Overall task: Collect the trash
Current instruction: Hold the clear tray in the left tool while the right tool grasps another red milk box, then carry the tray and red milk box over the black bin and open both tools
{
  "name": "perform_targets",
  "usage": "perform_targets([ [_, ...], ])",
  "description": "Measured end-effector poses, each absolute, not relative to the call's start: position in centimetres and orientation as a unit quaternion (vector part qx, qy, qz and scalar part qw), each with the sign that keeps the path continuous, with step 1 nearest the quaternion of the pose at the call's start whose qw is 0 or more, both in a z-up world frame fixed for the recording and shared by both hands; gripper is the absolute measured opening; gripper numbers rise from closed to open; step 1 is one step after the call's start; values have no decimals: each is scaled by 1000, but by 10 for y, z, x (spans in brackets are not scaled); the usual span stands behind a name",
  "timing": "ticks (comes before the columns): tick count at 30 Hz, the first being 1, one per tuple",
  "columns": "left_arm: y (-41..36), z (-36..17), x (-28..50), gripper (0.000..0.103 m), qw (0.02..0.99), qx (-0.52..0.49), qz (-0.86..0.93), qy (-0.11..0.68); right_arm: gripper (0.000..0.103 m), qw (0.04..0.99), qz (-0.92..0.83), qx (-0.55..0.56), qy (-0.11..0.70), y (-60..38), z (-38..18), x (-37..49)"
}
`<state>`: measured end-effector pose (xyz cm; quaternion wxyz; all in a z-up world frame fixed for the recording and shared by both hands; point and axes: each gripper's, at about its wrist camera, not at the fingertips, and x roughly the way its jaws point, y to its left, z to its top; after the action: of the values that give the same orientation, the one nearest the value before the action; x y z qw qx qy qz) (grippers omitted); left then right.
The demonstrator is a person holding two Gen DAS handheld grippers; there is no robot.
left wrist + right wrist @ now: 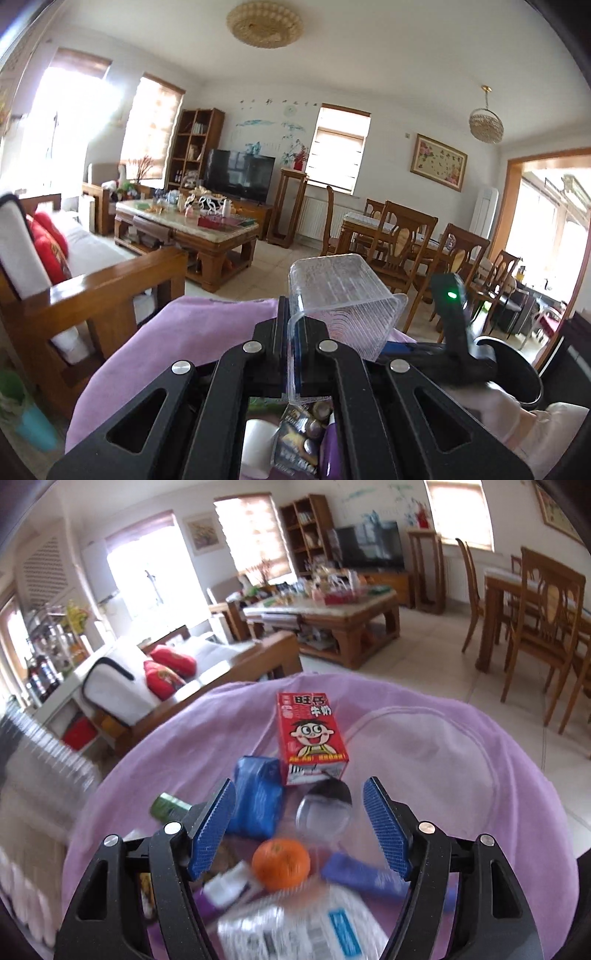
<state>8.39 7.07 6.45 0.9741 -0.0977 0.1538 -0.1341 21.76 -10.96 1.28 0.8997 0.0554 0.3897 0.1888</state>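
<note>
Between the left gripper's closed jaws sat the rim of a clear ribbed plastic cup, tipped over, its body sticking out ahead and right of the fingers. Below the jaws: purple cloth, plus a white cup and a foil battery pack seen through the linkage gap.

Right gripper had jaws wide, holding nothing, blue pads well apart. Left of the jaws: green can. Between them, left to right: blue packet, orange, clear round lid. Just ahead of the jaws: red milk carton, upright. Below the jaws: blurred white package; beside the right pad, a blue tube. All lay on the same purple cloth.
</note>
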Motion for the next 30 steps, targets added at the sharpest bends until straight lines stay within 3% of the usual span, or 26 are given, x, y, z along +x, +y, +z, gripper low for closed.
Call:
perform_targets([
  [4,88,59,81,3,973,-107,-129,159,71,886,170,46,428,-94,-2,253],
  [6,89,58,80,3,972,-111,-131,163,53,878,169,52,446,-90,-10,263],
  [12,79,59,76,3,970,-106,-143,165,51,885,171,64,427,-94,-1,252],
  [19,48,67,68,3,968,-88,-167,166,50,902,204,103,366,-129,46,178],
  [30,-54,77,44,3,950,-65,-246,179,50,921,180,199,283,-288,70,22],
])
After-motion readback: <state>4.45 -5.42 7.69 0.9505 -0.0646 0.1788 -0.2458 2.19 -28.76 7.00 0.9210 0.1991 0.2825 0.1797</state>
